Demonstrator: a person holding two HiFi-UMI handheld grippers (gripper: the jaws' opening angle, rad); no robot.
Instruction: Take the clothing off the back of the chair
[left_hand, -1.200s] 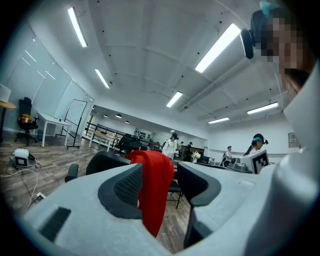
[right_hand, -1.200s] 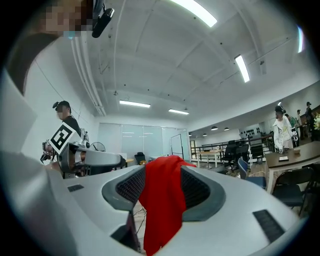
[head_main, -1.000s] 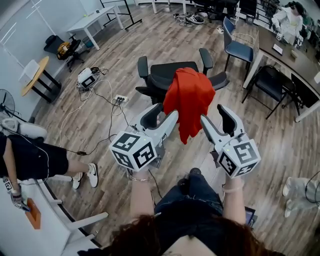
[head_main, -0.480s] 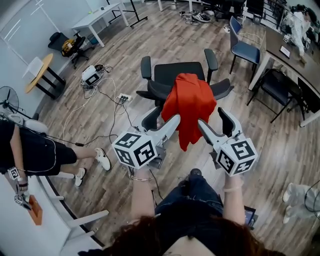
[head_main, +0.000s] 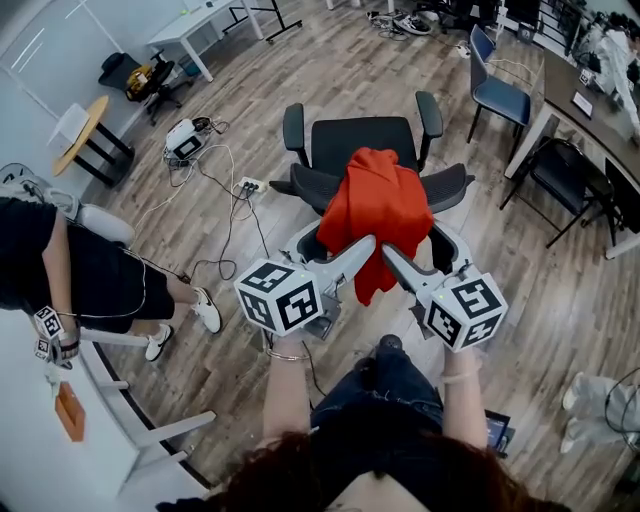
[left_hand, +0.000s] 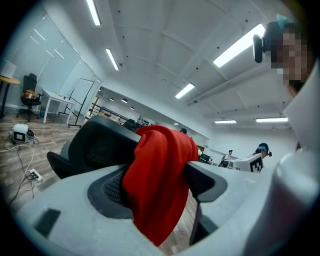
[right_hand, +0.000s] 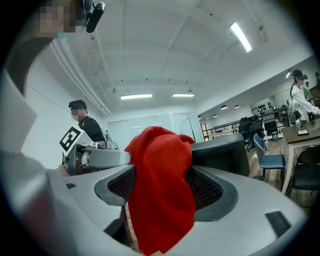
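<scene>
A red garment (head_main: 378, 208) hangs over the back of a black office chair (head_main: 360, 142), trailing down the side that faces me. My left gripper (head_main: 333, 250) and right gripper (head_main: 424, 256) are held side by side just before its lower half. Both have jaws opening wide. In the left gripper view the garment (left_hand: 157, 185) shows in the gap of the left gripper (left_hand: 156, 196), with no pad pressing on it. The right gripper view shows the same: the garment (right_hand: 161, 180) framed by the right gripper (right_hand: 161, 196), untouched. The chair back (left_hand: 97, 145) stands behind the cloth.
A person in black (head_main: 70, 275) stands at the left beside a white table edge (head_main: 110, 395). Cables and a power strip (head_main: 243, 187) lie on the wooden floor left of the chair. A blue chair (head_main: 500, 95), a black chair (head_main: 562, 165) and a desk (head_main: 590, 100) stand at the right.
Both grippers have come forward and down toward the red garment, drawn closer together, and their jaws have spread wider. The person at the left has stepped further into view.
</scene>
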